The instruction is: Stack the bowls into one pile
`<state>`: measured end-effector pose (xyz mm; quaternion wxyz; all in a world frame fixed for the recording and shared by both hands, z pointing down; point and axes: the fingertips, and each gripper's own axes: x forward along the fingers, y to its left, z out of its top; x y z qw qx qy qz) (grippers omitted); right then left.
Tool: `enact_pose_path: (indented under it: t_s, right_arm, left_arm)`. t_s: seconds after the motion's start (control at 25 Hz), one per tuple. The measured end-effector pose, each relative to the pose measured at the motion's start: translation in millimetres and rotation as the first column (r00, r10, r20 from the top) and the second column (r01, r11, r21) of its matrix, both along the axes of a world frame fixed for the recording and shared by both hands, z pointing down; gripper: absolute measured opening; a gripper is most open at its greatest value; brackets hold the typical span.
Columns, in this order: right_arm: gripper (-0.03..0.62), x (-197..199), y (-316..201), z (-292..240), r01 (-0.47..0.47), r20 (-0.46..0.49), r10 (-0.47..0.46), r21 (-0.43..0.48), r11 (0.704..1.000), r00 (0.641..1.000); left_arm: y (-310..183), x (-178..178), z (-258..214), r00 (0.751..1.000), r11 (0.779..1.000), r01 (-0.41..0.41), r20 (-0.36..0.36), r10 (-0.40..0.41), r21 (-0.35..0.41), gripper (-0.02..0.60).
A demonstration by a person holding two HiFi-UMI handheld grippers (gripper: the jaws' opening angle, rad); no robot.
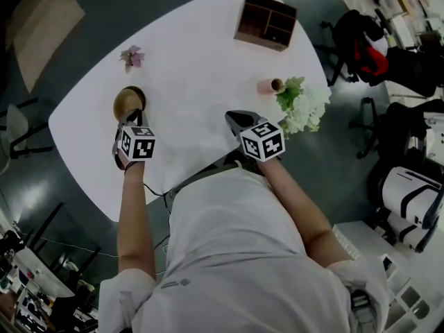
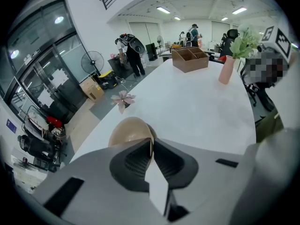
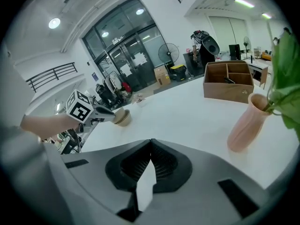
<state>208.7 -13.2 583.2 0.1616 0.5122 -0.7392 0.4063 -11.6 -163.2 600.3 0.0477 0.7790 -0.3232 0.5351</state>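
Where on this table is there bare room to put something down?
The widest bare patch is the middle of the table, between the wooden box, the vase, the small flower and the bowl. The near strip between the left gripper and the right gripper is bare too. Crowded: the left edge, where the left gripper grips the bowl, and around the vase.

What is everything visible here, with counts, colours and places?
table: one, white, centre
bowls: one pile, count unclear, tan, table's left edge
organiser box: one, brown wood, table's far end
vase: one, pink, table's right side
flowers: one bunch, green and white, in the vase
small flower: one, pink, beyond the bowls
left gripper: grey, jaws closed on the bowls' rim
right gripper: grey, jaws together, empty, near table edge
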Motion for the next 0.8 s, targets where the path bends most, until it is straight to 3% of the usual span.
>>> enact_pose_path:
  t_s: [0.8]
  right_arm:
    - [0.008, 9, 12, 13, -0.068, 0.0, 0.068, -0.047, 0.997, 0.998]
  left_arm:
    - [-12, 8, 34, 1.0, 0.997, -0.016, 0.012, 0.017, -0.074, 0.022]
